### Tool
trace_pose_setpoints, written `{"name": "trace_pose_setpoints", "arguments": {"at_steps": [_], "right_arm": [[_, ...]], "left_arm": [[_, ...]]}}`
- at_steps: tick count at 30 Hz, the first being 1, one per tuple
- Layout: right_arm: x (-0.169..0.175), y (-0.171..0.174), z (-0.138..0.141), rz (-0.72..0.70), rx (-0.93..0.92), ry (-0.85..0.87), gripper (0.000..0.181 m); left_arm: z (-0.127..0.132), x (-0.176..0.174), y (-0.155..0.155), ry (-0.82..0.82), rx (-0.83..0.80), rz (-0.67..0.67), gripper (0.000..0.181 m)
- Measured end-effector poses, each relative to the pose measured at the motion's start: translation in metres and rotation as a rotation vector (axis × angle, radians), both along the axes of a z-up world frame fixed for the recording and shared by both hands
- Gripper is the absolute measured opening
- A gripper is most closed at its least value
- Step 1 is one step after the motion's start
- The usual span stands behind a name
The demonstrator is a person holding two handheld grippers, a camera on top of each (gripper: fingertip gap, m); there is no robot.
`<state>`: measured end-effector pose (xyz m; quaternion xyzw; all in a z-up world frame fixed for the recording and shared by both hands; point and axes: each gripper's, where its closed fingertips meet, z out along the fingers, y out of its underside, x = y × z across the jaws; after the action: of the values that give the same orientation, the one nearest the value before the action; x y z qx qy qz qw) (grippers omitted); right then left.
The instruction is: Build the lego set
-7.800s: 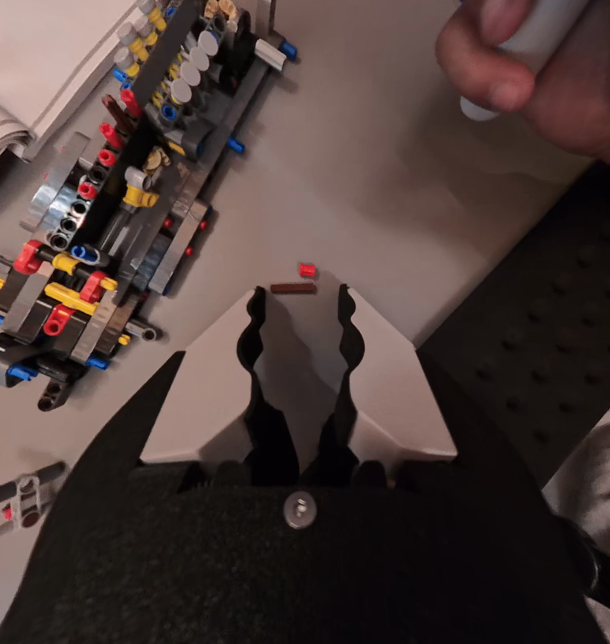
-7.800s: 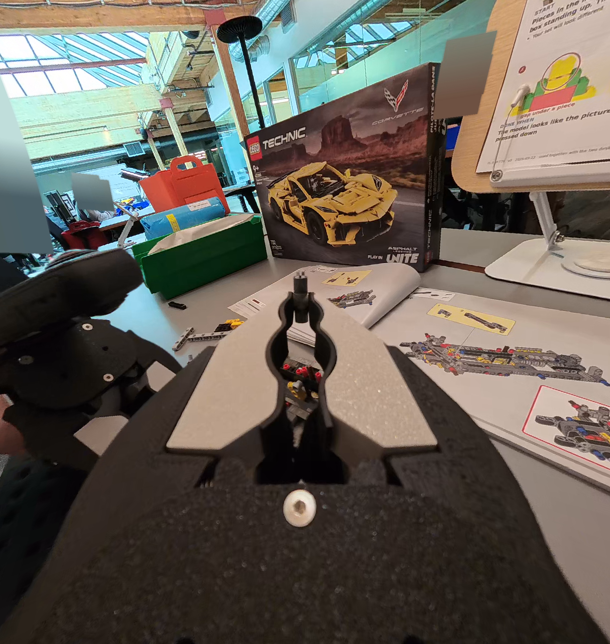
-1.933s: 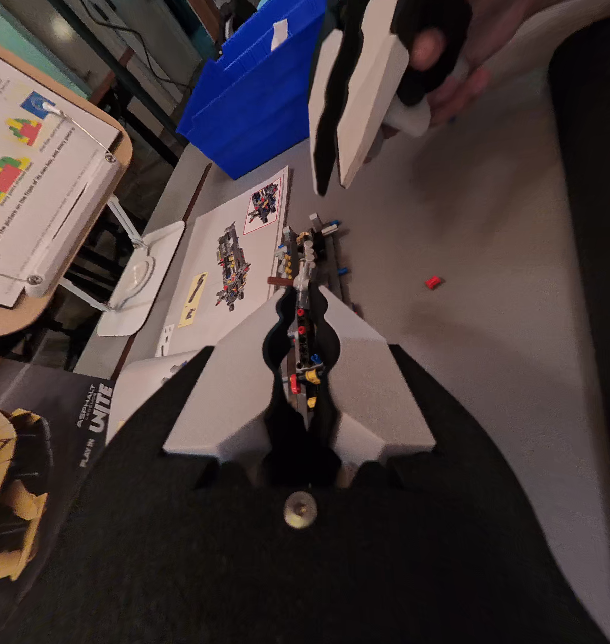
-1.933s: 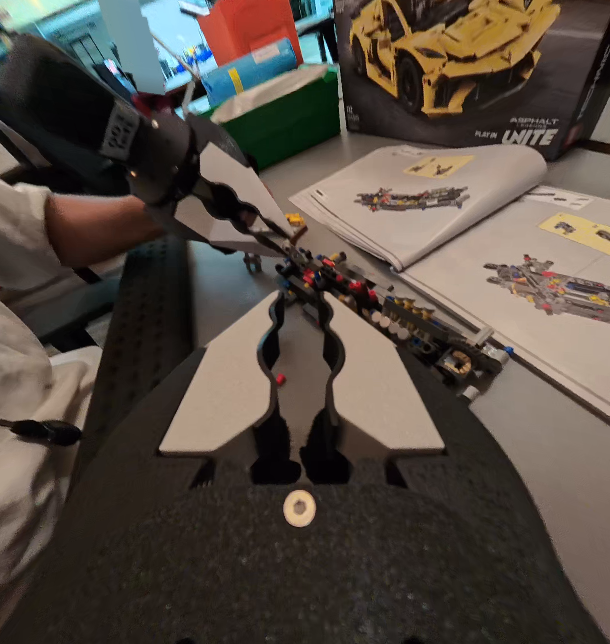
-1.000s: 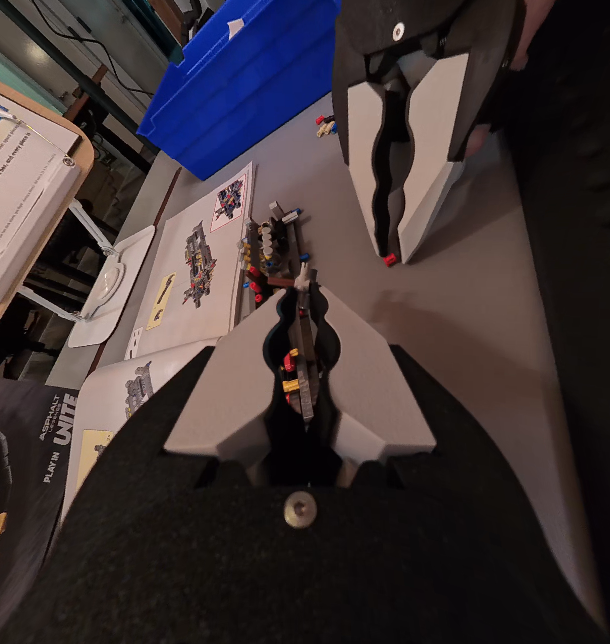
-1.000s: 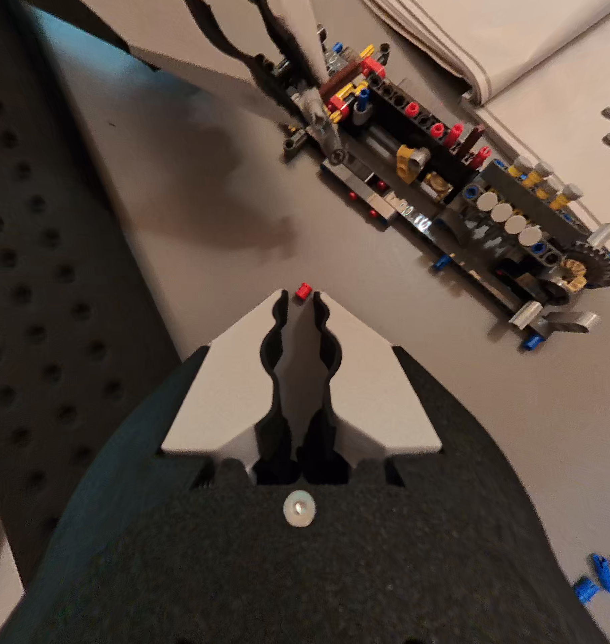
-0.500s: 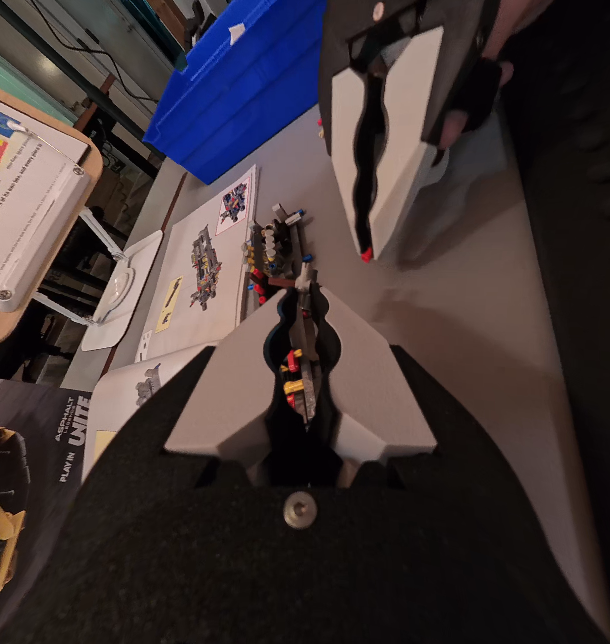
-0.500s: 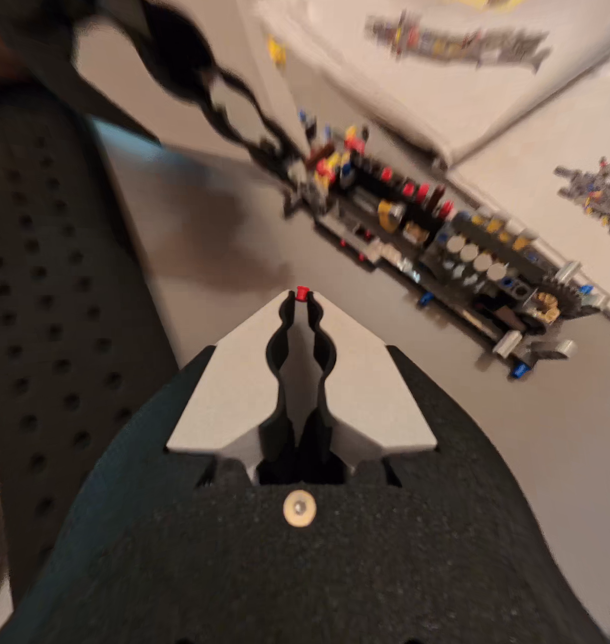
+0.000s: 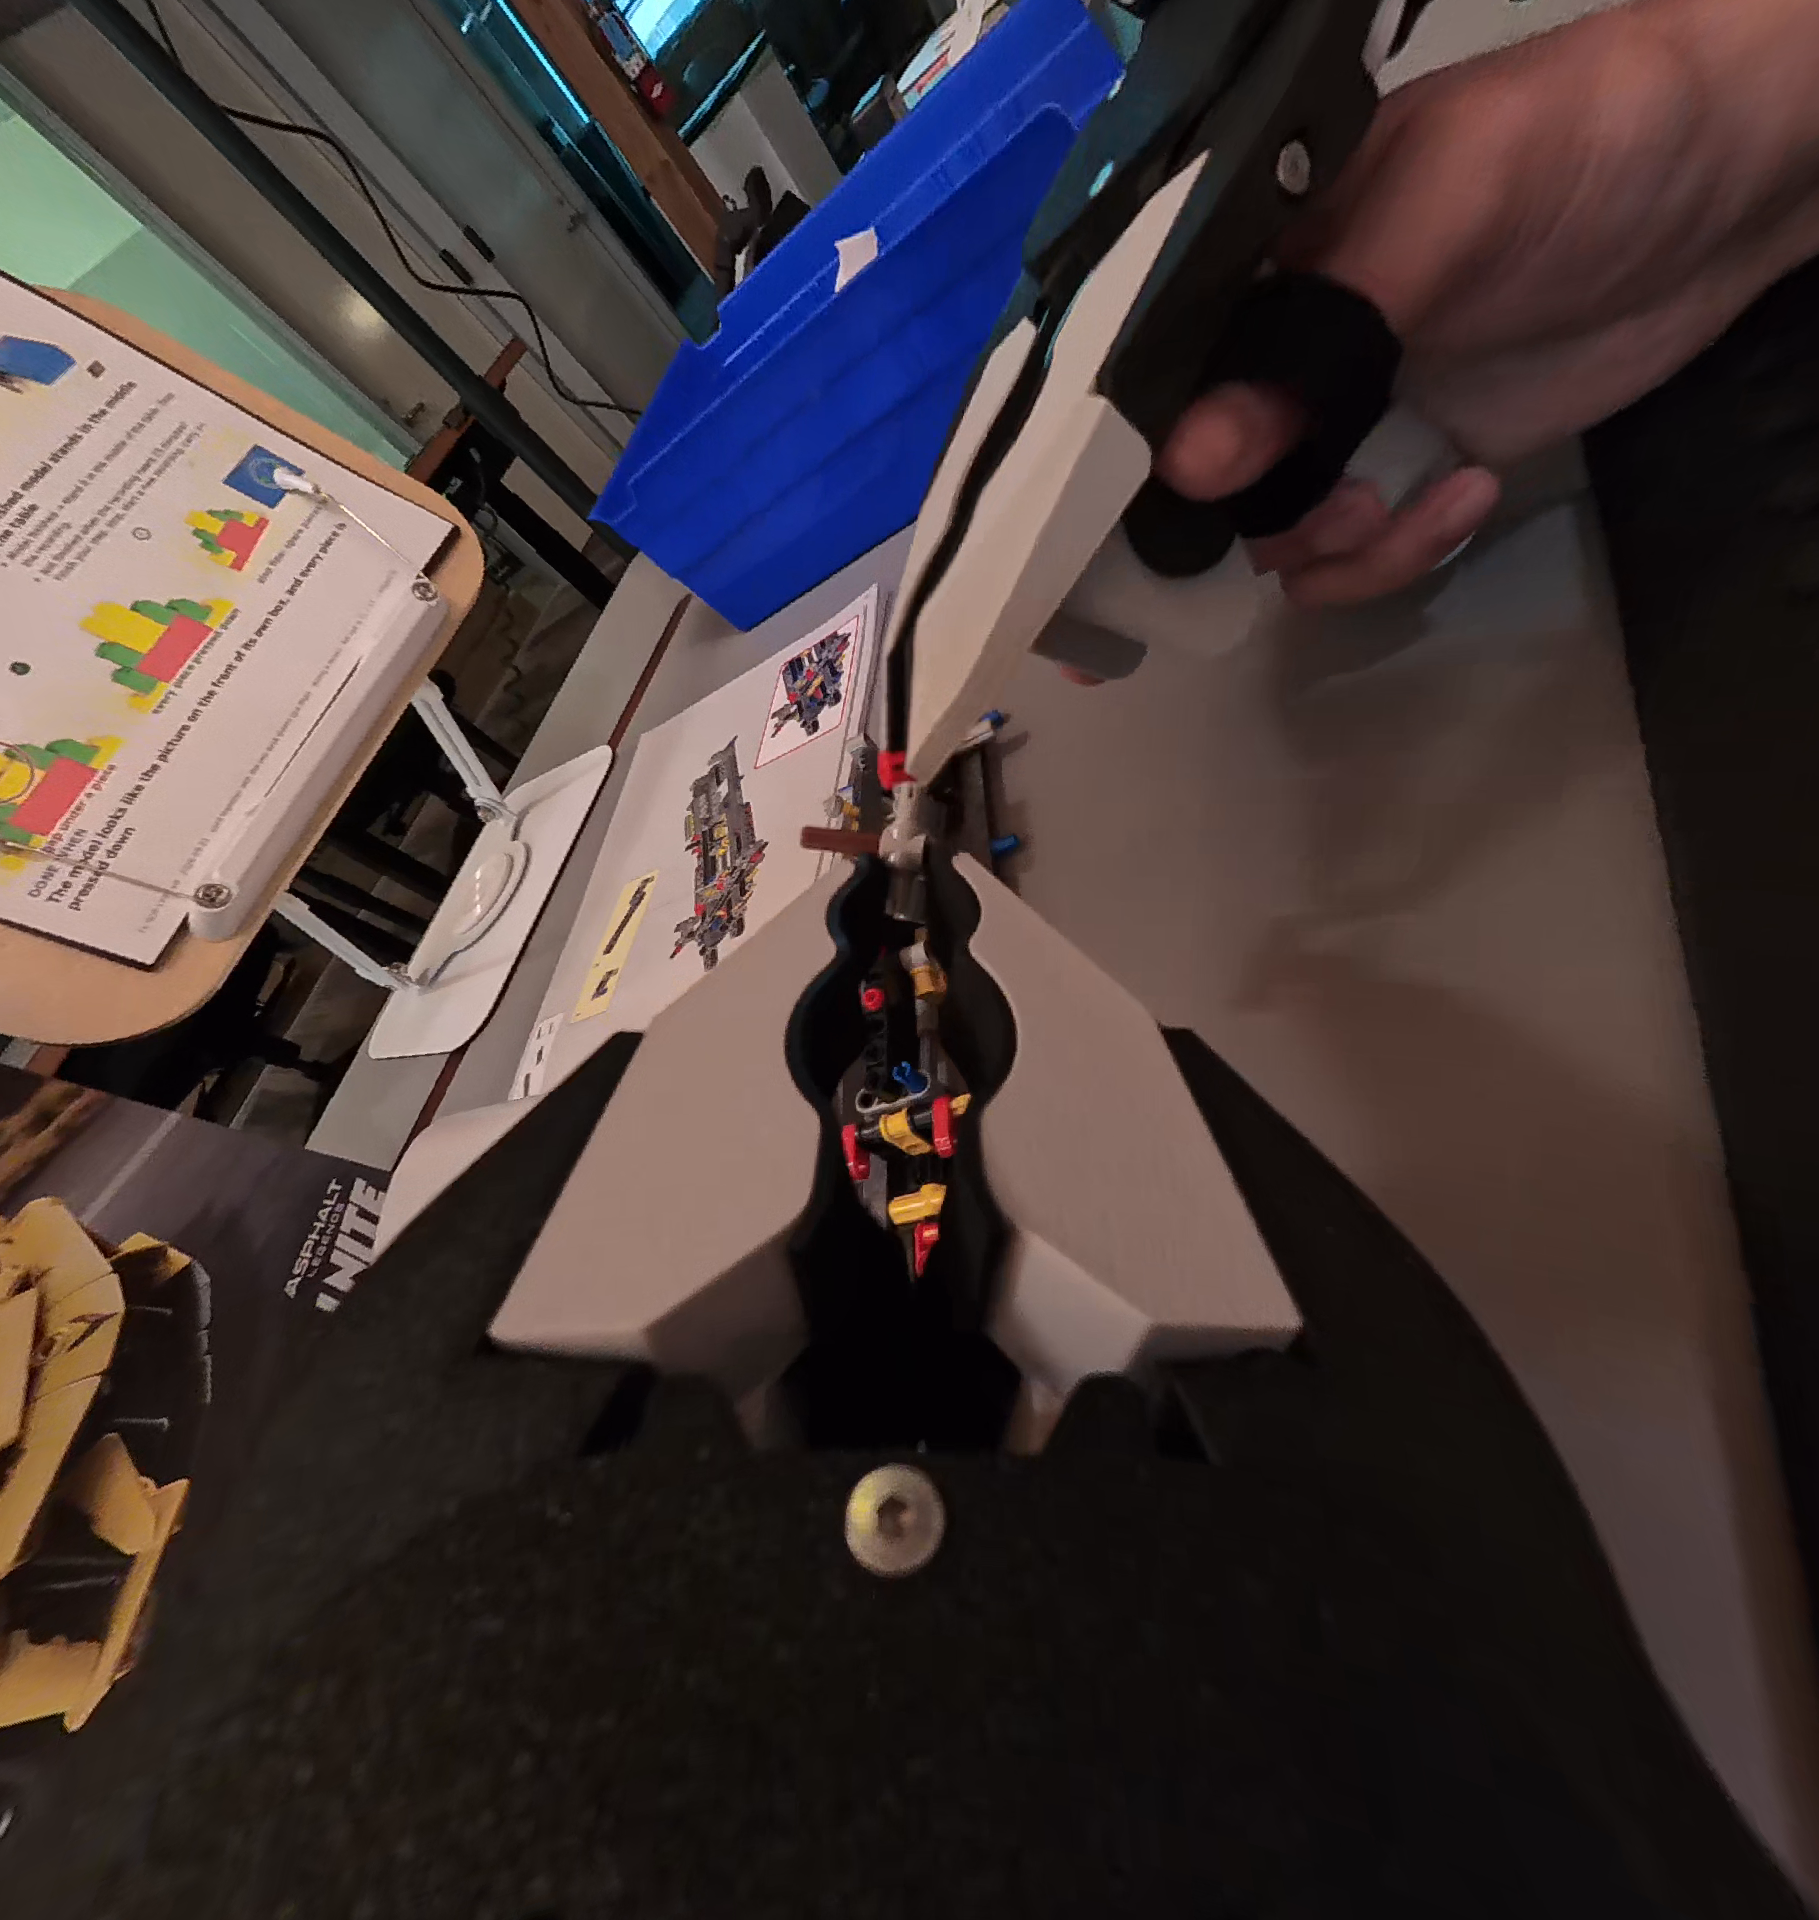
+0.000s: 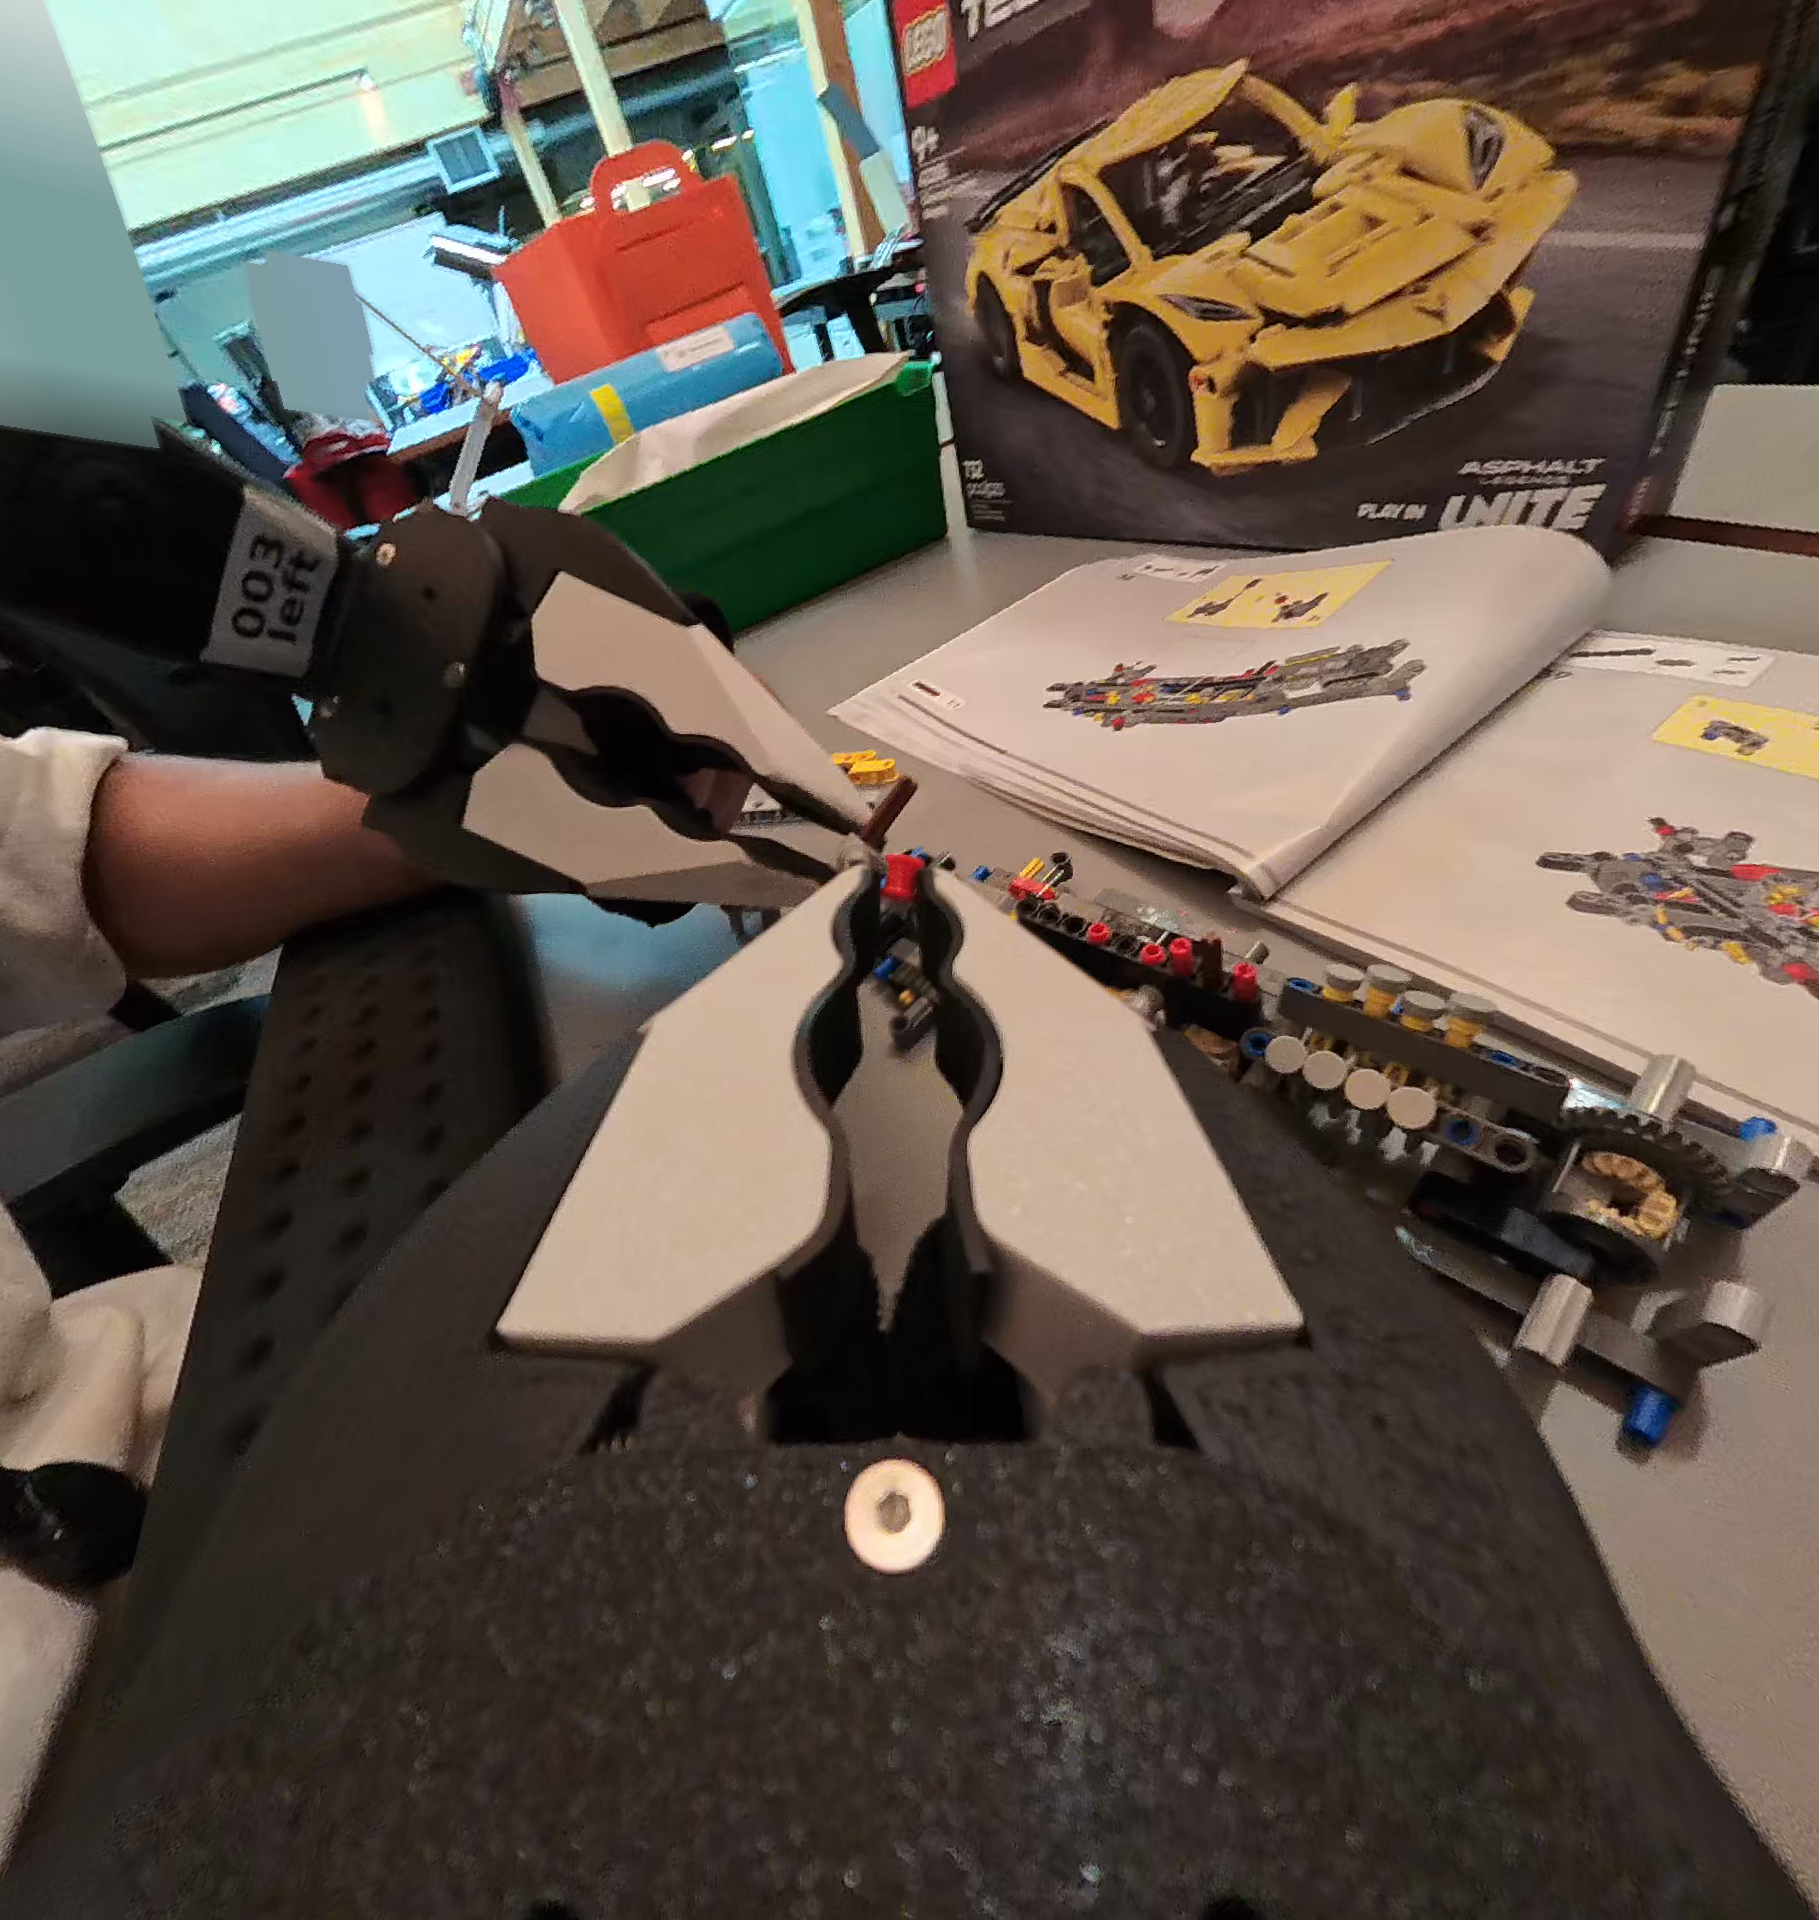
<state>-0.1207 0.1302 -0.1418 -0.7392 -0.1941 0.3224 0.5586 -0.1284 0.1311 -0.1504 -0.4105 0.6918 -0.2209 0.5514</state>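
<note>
Red bush is off the counter and up at the axle.

My right tongs (image 10: 894,883), which 1 s ago straddled the red bush (image 10: 901,873) on the counter (image 9: 1352,831), have closed narrow on it and carried it to my left tongs (image 9: 900,883). Those are clamped on a grey connector (image 9: 903,840) with a brown axle (image 9: 837,840) through it, poking out left of their tips. The chassis (image 10: 1404,1060) lies just beyond and right of my right tongs. I judge sliding the bush onto the axle comes next.
</note>
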Motion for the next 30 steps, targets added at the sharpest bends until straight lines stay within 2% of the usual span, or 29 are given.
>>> {"name": "trace_pose_setpoints", "arguments": {"at_steps": [6,18,30], "right_arm": [[-0.003,0.0,0.004,0.029,-0.036,0.089,0.005],[-0.007,0.0,-0.003,0.039,-0.062,0.073,0.005],[-0.009,-0.001,-0.008,0.087,-0.148,0.169,0.005]], "left_arm": [[0.001,-0.001,0.003,0.001,0.007,0.012,0.006],[-0.003,-0.001,0.003,0.026,-0.007,0.012,0.006],[-0.008,-0.001,0.005,0.049,0.12,0.027,0.006]]}}
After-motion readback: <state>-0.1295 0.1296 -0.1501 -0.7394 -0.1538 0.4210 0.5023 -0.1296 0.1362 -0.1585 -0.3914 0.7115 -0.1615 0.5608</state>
